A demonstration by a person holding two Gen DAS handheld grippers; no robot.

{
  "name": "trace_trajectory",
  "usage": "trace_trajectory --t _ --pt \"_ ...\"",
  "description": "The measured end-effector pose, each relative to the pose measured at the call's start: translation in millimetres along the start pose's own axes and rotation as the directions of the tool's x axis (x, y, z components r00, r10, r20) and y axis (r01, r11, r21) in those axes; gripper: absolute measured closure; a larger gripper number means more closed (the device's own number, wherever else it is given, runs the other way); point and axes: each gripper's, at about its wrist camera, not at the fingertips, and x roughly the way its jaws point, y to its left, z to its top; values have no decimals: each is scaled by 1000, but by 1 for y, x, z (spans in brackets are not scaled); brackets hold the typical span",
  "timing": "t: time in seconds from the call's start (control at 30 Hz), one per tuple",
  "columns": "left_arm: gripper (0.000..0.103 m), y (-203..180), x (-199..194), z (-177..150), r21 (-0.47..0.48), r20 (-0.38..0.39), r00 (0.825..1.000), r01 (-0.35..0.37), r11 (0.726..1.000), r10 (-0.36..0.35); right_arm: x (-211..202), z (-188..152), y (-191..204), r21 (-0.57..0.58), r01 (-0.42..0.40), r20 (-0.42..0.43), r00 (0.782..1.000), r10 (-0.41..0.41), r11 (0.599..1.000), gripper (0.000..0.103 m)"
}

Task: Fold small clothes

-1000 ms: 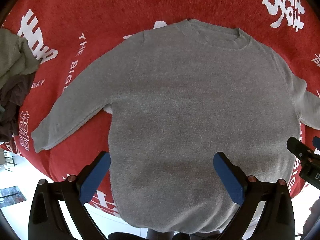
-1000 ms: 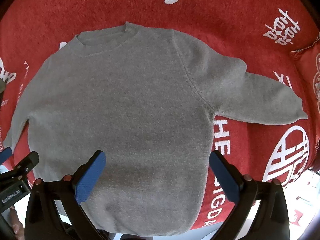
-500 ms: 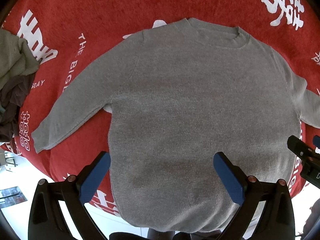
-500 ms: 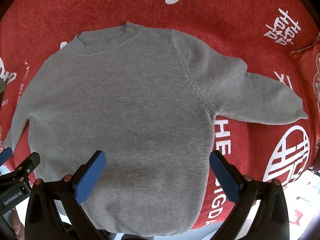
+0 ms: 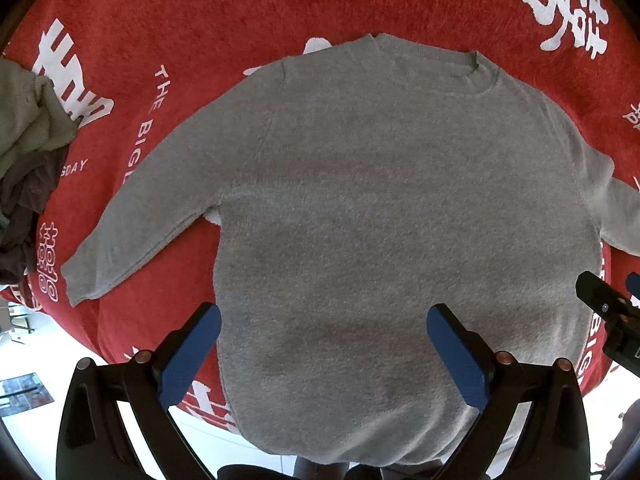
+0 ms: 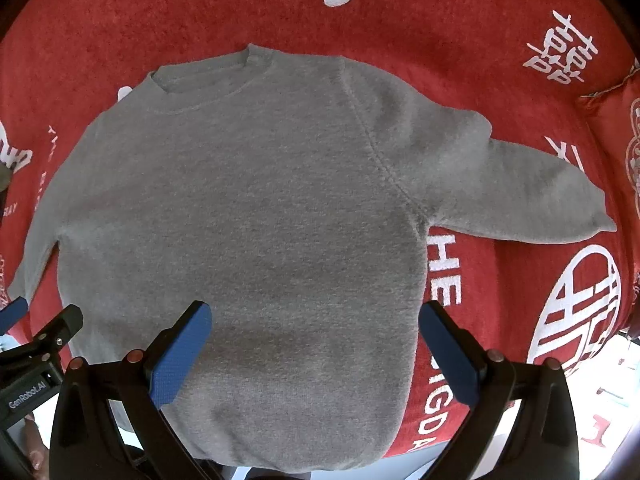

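Grey sweater (image 5: 384,216) spread flat on red blanket (image 5: 240,8), hem hanging over near edge. Left gripper (image 5: 323,344) and right gripper (image 6: 316,340) spread wide, empty, above hem. Clothes pile (image 5: 28,152) far left.

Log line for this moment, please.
grey sweater: flat, unfolded, sleeves out | left hand-held gripper: open above hem | right hand-held gripper: open above hem | red blanket: underneath
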Motion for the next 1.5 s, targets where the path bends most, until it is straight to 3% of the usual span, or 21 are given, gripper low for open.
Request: trace_trajectory --t 1.5 --pt "0 2 3 -3 -22 -10 1000 -10 1000 10 1 0 2 -21 -30 5 1000 30 999 0"
